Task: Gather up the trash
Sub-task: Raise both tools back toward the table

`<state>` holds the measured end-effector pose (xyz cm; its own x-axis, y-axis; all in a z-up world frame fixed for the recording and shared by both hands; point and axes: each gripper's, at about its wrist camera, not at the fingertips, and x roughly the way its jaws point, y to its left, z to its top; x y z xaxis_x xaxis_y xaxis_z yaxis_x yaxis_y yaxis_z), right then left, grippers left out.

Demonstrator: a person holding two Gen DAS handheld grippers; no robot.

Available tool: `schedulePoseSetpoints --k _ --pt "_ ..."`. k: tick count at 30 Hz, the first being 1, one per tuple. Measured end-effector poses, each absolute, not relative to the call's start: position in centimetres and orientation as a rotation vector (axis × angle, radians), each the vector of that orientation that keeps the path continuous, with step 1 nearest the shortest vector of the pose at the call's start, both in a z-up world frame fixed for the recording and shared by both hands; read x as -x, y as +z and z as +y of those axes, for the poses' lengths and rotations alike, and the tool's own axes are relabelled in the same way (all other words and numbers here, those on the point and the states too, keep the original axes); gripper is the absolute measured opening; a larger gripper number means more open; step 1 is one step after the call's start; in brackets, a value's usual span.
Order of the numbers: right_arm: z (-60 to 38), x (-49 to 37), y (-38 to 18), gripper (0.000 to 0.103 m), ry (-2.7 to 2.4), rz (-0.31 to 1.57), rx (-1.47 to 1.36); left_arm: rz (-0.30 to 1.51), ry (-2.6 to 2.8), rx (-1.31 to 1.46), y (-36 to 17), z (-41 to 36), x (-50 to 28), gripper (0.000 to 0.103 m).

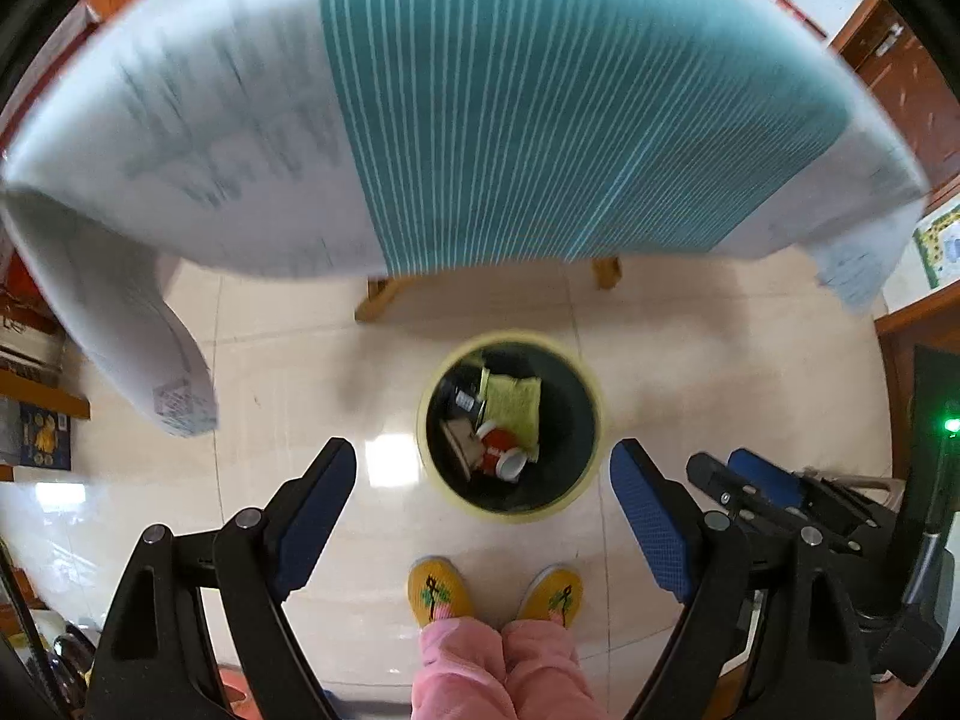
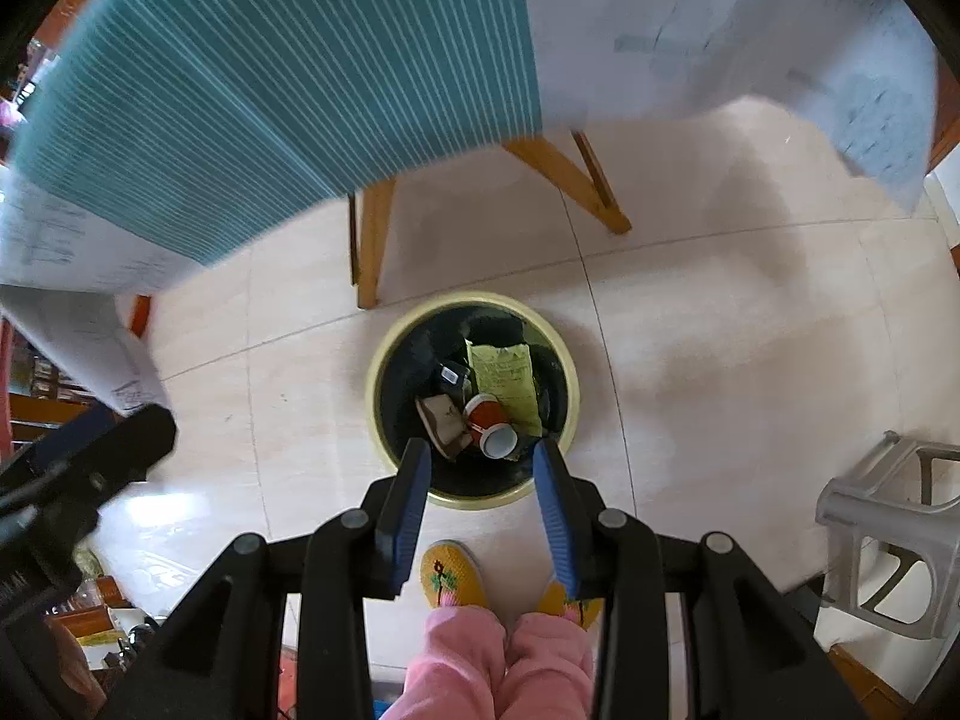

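A round yellow-rimmed trash bin (image 1: pixel 591 468) with a black liner stands on the floor below both grippers; it also shows in the right wrist view (image 2: pixel 384 360). Inside lie a red paper cup (image 1: pixel 501 450) (image 2: pixel 489 420), a yellow paper (image 1: pixel 513 405) (image 2: pixel 504 381), a brown scrap (image 2: pixel 444 417) and a dark item. My left gripper (image 1: pixel 483 474) is open and empty above the bin. My right gripper (image 2: pixel 482 471) is open and empty, its fingers over the bin's near rim. The right gripper appears in the left wrist view (image 1: pixel 762 480).
A table with a teal striped cloth (image 1: pixel 540 90) (image 2: pixel 270 60) and hanging white sheets stands beyond the bin, on wooden legs (image 2: pixel 372 240). The person's yellow slippers (image 1: pixel 438 591) (image 2: pixel 450 576) are near the bin. A grey plastic stool (image 2: pixel 894 540) stands right. Shelves line the left.
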<state>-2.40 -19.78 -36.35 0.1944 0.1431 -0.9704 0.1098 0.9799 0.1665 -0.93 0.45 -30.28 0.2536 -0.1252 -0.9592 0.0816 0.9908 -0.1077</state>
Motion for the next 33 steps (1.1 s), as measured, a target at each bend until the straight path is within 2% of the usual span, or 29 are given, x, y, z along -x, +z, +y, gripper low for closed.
schedulePoseSetpoints --k 8,19,33 --pt "-20.6 4.1 -26.6 0.036 0.088 1.315 -0.196 1.226 -0.151 0.054 -19.0 0.6 2.1 0.085" --pt "-21.7 4.9 -15.6 0.036 0.109 1.164 -0.22 1.1 -0.154 0.069 -7.1 1.9 1.7 0.085" --pt "-19.4 -0.1 -7.1 0.036 0.069 0.957 -0.21 0.986 -0.191 0.131 -0.4 6.5 -4.2 0.085"
